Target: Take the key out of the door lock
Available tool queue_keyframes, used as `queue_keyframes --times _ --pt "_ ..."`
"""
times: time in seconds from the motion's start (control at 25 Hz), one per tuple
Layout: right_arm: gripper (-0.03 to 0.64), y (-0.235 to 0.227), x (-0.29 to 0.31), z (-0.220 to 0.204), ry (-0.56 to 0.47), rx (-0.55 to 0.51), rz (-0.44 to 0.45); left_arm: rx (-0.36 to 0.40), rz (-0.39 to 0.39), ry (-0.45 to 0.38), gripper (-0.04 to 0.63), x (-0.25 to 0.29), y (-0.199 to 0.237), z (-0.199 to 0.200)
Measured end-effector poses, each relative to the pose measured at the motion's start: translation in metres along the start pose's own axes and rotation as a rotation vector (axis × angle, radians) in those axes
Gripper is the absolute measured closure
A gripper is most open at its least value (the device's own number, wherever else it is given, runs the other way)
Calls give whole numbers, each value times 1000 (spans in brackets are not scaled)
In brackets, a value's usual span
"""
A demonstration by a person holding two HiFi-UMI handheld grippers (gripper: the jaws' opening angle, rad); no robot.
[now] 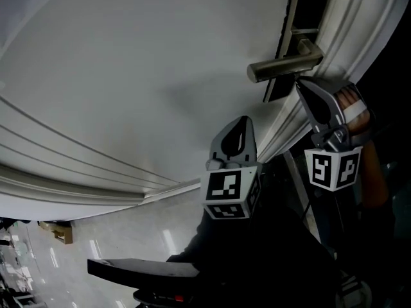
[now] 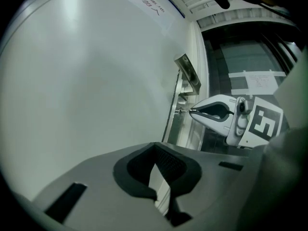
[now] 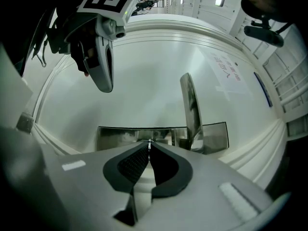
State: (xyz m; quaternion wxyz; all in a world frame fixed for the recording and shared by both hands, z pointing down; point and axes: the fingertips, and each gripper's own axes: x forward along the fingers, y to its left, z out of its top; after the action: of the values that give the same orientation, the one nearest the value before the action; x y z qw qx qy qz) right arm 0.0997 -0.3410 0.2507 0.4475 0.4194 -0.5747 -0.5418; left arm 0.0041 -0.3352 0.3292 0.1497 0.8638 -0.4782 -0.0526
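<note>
Head view: the right tool (image 1: 300, 85) reaches just under the door handle (image 1: 286, 63). Left gripper view: the left tool (image 2: 155, 148), closed on nothing, hangs aside. Right gripper view: its tips pinch the key (image 3: 149, 142) at the lock plate (image 3: 115, 138) just ahead; best to draw straight back, without twisting.

Right gripper (image 1: 300, 84) is up high and reaching forward, jaws pinched tight on the thin metal key (image 3: 149, 142) right at their tips. You can see the right hand (image 1: 352, 105) wrapped round the back of it, with a white strap (image 1: 355, 112) across the hand. Left gripper (image 1: 242, 122) sits lower and just to the left, pointing roughly the same way, jaws closed together with nothing between them.
</note>
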Motion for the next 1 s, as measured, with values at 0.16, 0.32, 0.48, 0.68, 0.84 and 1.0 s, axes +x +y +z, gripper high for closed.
queue_keyframes --times 0.16,0.32,0.48,0.68,0.84,1.0 --pt "604 -1 -1 1 5 0 4 4 5 -10 595 0 5 3" --pt "604 -2 -1 2 12 5 1 26 13 -20 595 -1 7 9" --pt "604 -3 -2 4 14 7 -4 33 13 -26 595 -2 10 13" --pt "604 -3 -1 4 17 2 -9 34 9 -26 595 -1 11 14" --pt "604 -3 -2 4 16 2 -9 31 7 -27 597 1 11 15" --pt "604 -3 -2 4 14 0 -8 25 6 -28 597 2 12 15"
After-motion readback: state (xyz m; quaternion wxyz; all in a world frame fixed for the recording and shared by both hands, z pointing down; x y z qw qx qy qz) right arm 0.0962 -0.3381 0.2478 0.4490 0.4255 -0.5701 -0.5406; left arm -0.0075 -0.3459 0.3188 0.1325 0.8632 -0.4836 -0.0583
